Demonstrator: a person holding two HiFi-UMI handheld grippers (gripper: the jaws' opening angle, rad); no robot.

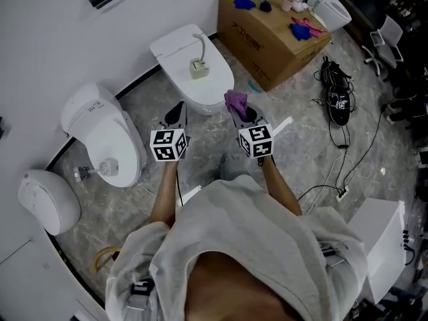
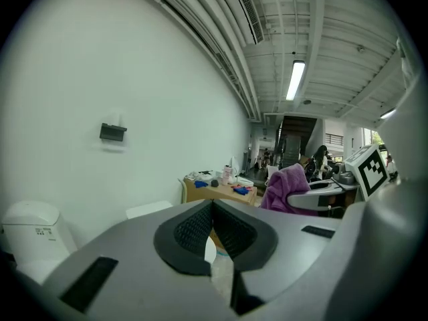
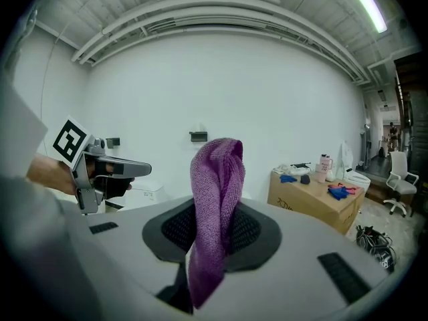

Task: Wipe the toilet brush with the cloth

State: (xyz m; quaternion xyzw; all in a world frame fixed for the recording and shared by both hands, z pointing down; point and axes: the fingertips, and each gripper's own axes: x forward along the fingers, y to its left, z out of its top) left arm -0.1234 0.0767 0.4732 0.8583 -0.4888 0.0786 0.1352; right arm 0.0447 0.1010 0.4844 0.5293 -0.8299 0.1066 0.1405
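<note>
Two grippers held up side by side | right gripper clenched on purple cloth | left gripper pinched together, empty | toilet brush upright in holder on closed toilet lid, ahead of both — untouched | step: approach, no wiping yet | next, likely: left to open and take brush handle, then cloth along it

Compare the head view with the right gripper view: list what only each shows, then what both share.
Only the head view shows the toilet brush standing on the closed white toilet, and the black cables on the floor. Only the right gripper view shows the ceiling light. Both show the purple cloth clamped in the right tool, the cardboard box and the left tool.
</note>
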